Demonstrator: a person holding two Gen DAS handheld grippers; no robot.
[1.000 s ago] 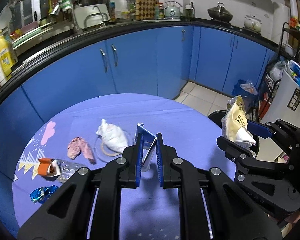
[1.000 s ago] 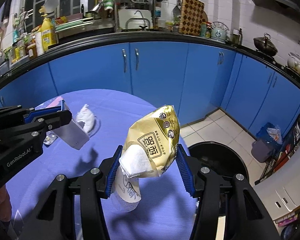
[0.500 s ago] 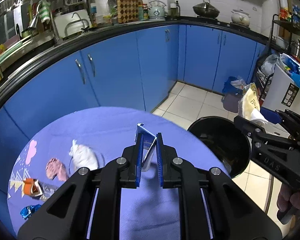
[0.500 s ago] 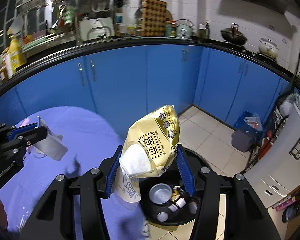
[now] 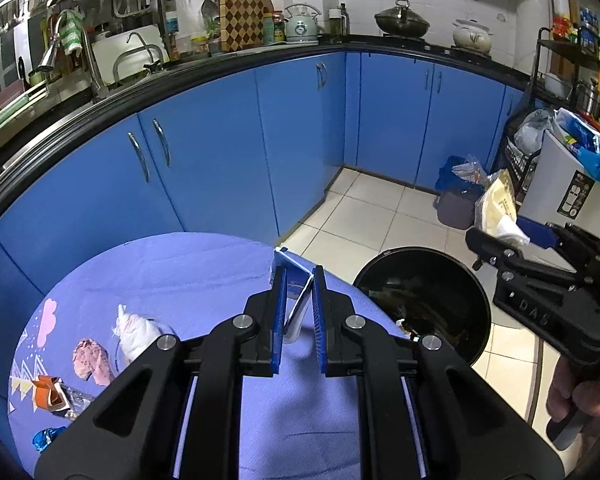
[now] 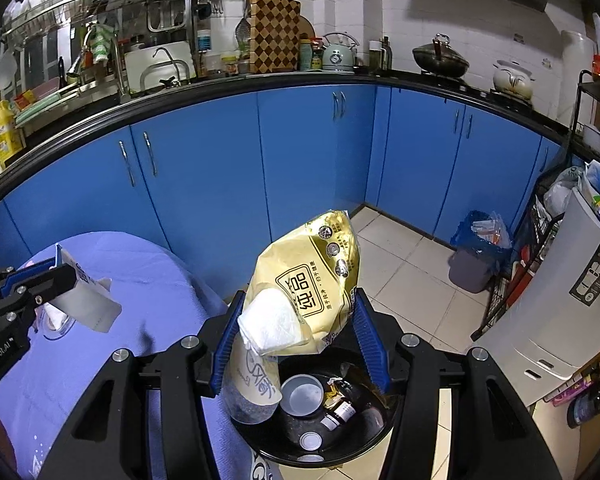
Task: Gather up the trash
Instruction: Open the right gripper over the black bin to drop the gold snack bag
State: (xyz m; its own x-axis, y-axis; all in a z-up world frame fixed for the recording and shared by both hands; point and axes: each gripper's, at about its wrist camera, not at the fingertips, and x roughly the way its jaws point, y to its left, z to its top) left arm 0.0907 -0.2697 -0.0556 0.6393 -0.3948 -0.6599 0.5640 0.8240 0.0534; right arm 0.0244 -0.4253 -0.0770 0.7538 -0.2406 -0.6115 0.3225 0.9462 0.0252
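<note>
Right wrist view: right gripper [image 6: 296, 332] is clamping yellow bag [image 6: 312, 280] over black bin [image 6: 320, 412]; left gripper [image 5: 299, 304] is pinching carton [image 5: 296, 300] at table [image 5: 180, 272] edge.

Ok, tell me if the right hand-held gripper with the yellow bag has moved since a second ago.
Yes. The right hand-held gripper carried the yellow bag off the purple table to above the black bin.
</note>
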